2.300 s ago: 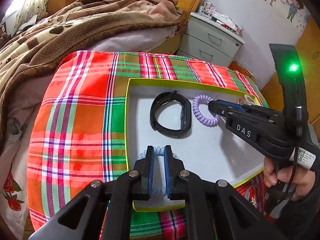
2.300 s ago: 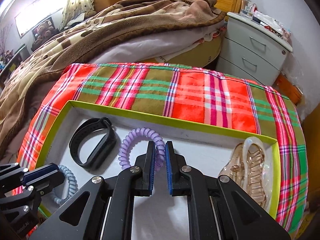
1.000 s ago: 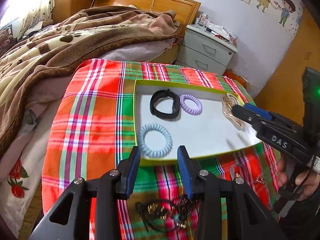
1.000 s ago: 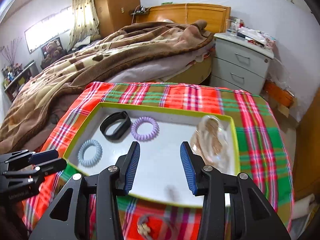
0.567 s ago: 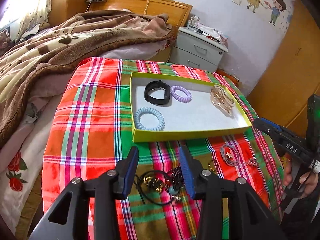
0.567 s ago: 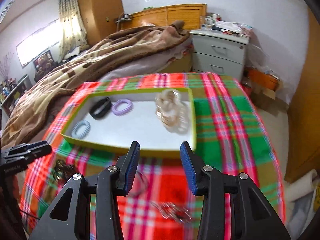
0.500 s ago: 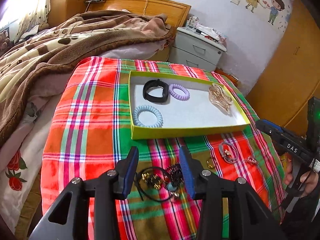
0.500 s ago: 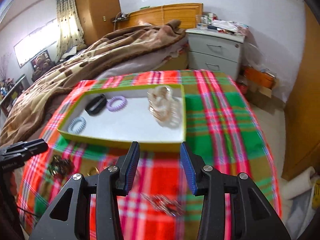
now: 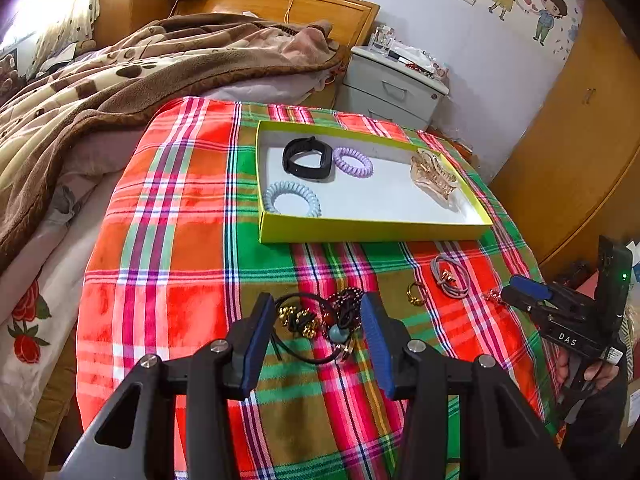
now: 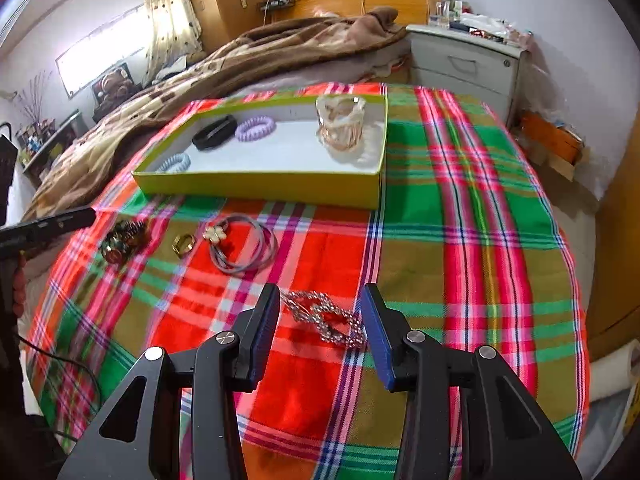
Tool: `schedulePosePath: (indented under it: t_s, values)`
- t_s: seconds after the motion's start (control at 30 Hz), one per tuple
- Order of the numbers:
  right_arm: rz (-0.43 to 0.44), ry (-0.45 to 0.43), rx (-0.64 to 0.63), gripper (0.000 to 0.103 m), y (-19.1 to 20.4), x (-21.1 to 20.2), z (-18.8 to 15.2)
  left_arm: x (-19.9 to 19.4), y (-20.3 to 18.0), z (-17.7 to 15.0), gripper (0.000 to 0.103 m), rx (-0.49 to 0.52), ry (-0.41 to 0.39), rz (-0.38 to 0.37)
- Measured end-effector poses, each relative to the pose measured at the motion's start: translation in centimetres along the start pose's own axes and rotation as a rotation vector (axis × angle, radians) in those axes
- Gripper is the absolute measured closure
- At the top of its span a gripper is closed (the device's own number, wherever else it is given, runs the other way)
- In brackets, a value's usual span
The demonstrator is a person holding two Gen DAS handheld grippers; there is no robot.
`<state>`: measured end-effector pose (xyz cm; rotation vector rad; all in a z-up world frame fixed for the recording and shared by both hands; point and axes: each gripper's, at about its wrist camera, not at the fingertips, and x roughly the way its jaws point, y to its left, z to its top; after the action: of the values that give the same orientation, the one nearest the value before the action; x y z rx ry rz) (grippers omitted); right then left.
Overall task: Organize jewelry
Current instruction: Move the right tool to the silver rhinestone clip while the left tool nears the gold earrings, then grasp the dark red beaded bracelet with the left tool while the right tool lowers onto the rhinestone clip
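A yellow-green tray (image 9: 372,233) on the plaid cloth holds a black band (image 9: 307,158), a purple coil tie (image 9: 353,162), a blue coil tie (image 9: 293,199) and a gold hair claw (image 9: 434,178). My left gripper (image 9: 317,336) is open over a tangle of black cord and beads (image 9: 320,320). My right gripper (image 10: 320,328) is open around a silver chain bracelet (image 10: 326,318). A gold ring (image 10: 183,244) and grey hair ties with a charm (image 10: 244,248) lie between them. The right gripper also shows in the left wrist view (image 9: 528,290).
The plaid cloth (image 9: 168,240) covers a small table beside a bed with a brown blanket (image 9: 120,80). A grey nightstand (image 9: 394,88) stands behind. A wooden wardrobe (image 9: 580,140) is at the right.
Both grippers let go of the coil ties in the tray, opened, and drew back to the near side of the table over the loose jewelry.
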<state>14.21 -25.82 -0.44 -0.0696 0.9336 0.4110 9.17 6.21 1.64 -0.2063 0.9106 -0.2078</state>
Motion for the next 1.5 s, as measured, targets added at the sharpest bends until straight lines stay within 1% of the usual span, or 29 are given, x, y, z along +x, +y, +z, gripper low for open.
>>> schedulePosePath:
  t_s: [0.1, 0.33, 0.57, 0.63, 0.83, 0.97, 1.13, 1.3, 1.4, 1.5]
  values:
    - [0.012, 0.002, -0.013, 0.060, 0.0, 0.1, -0.4, -0.1, 0.0, -0.2, 0.056, -0.001, 0.003, 0.006]
    - [-0.033, 0.007, -0.093, 0.059, 1.0, 0.3, -1.0, -0.5, 0.3, -0.8, 0.056, -0.009, 0.012, 0.037]
    - [-0.046, 0.000, -0.091, 0.059, 1.2, -0.1, -1.5, -0.7, 0.4, -1.0, 0.056, -0.015, 0.016, 0.062]
    - [-0.064, -0.003, -0.095, 0.064, 1.3, -0.3, -1.7, -0.8, 0.4, -1.0, 0.056, -0.014, 0.016, 0.067]
    - [-0.074, -0.027, -0.058, 0.065, 1.1, -1.0, -2.0, -0.7, -0.2, -1.0, 0.056, 0.013, 0.020, 0.071]
    - [-0.066, -0.050, -0.003, 0.065, 0.7, -1.6, -2.0, -0.3, -1.5, -0.9, 0.056, 0.076, 0.028, 0.081]
    - [-0.048, -0.064, 0.053, 0.065, 0.6, -2.0, -2.1, 0.6, -4.2, -0.4, 0.056, 0.205, 0.024, 0.078]
    - [-0.041, -0.072, 0.068, 0.065, 0.7, -2.3, -2.1, 2.1, -6.2, -0.2, 0.056, 0.313, 0.045, 0.120]
    - [-0.035, -0.071, 0.071, 0.065, 0.9, -2.2, -2.1, 3.0, -6.2, 0.0, 0.056, 0.305, 0.071, 0.091]
    - [-0.031, -0.074, 0.069, 0.065, 1.1, -2.1, -2.0, 3.7, -6.4, 0.0, 0.056, 0.315, 0.078, 0.111]
